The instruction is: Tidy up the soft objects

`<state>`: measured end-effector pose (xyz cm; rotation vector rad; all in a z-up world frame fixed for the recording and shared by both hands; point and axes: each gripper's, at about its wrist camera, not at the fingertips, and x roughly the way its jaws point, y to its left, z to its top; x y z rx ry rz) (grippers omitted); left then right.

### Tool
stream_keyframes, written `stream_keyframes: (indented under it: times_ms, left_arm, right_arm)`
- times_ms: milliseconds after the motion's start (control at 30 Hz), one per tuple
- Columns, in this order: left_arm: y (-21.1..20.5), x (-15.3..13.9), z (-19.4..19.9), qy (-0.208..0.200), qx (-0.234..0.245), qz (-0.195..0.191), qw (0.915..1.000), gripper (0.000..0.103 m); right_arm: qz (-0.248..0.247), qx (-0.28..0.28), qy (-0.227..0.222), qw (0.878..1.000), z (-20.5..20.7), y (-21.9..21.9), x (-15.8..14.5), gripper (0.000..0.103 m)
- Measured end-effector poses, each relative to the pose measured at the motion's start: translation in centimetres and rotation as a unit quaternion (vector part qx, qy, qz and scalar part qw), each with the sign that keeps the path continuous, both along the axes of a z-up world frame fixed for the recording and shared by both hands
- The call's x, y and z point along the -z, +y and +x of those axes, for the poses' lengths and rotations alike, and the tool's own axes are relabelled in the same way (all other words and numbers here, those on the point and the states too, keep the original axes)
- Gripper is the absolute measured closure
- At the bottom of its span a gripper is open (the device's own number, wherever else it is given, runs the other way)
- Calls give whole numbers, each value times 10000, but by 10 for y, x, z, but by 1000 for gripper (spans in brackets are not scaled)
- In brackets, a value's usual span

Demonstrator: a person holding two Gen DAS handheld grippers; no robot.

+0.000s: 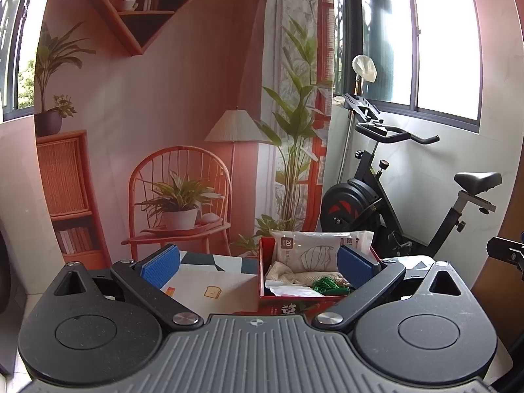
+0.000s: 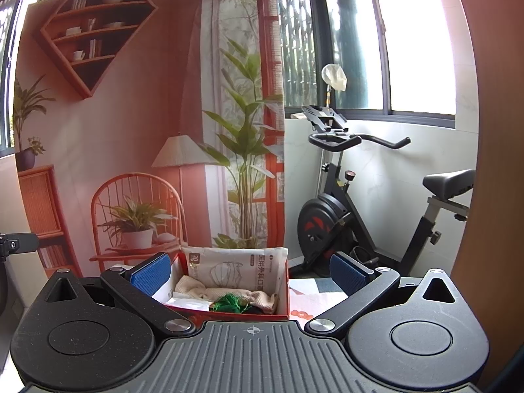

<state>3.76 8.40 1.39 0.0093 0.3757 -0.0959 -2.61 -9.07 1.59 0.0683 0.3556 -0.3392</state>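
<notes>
— So, how many containers are on the table (image 1: 196,281)?
— One: a red box (image 2: 284,298), open at the top.
— And what's in it?
— One white packet of masks (image 2: 234,267) standing against the far wall, one beige cloth (image 2: 209,293) crumpled along the bottom, one green tassel (image 2: 229,304) in front of it, and something white (image 2: 186,303) in the near corner that I cannot identify.
— The tongs?
— Both pairs spread wide, holding nothing. The left tongs (image 1: 258,262) and right tongs (image 2: 250,270) hang just short of the box.
</notes>
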Motion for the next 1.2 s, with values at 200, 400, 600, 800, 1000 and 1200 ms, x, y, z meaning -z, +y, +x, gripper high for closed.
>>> stream_keyframes:
  times_ms: [200, 400, 600, 800, 1000, 1200]
  left_arm:
    - [0, 1, -1, 14, 3, 49, 10000, 0]
    - [0, 0, -2, 13, 12, 52, 10000, 0]
    - [0, 0, -2, -1, 7, 59, 10000, 0]
    - [0, 0, -2, -1, 5, 57, 10000, 0]
    - [-1, 0, -3, 1, 3, 60, 10000, 0]
    - [0, -1, -3, -18, 38, 59, 10000, 0]
  right_arm:
    - [-2, 0, -1, 10000, 0, -1, 0, 0]
    - [-6, -2, 1, 10000, 0, -1, 0, 0]
    - [-4, -7, -1, 10000, -1, -2, 0, 0]
    - [-8, -8, 4, 10000, -1, -2, -1, 0]
    - [-6, -6, 3, 10000, -1, -2, -1, 0]
    - [-8, -13, 5, 10000, 0, -3, -1, 0]
